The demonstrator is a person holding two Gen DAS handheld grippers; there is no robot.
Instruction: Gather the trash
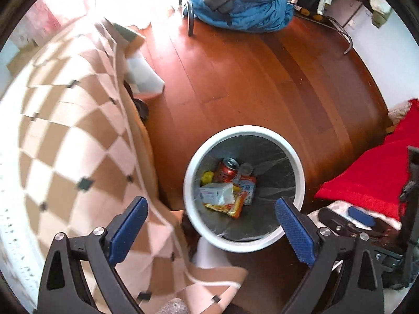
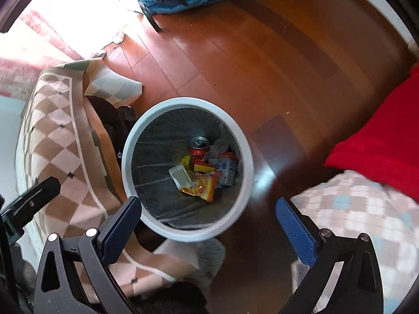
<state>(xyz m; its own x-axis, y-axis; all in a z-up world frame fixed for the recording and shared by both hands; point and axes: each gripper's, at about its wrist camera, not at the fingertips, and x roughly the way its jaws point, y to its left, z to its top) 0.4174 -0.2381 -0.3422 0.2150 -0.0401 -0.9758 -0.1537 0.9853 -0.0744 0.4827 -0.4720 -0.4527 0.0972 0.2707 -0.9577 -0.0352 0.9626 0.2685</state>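
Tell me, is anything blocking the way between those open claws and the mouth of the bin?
Nothing visible does. The white bin stands open, without a lid, and both the left gripper and right gripper hang empty above it.

A checkered cloth hangs beside the brown wood floor, with a red blanket and blue clothes nearby.

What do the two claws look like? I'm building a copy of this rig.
Both match: the left claw and right claw each have two black skeletal arms with triangular cut-outs and silver round pivot bolts. Each finger ends in a flat rectangular pad of dark blue, finely textured. No cables, markings or sleeves show.
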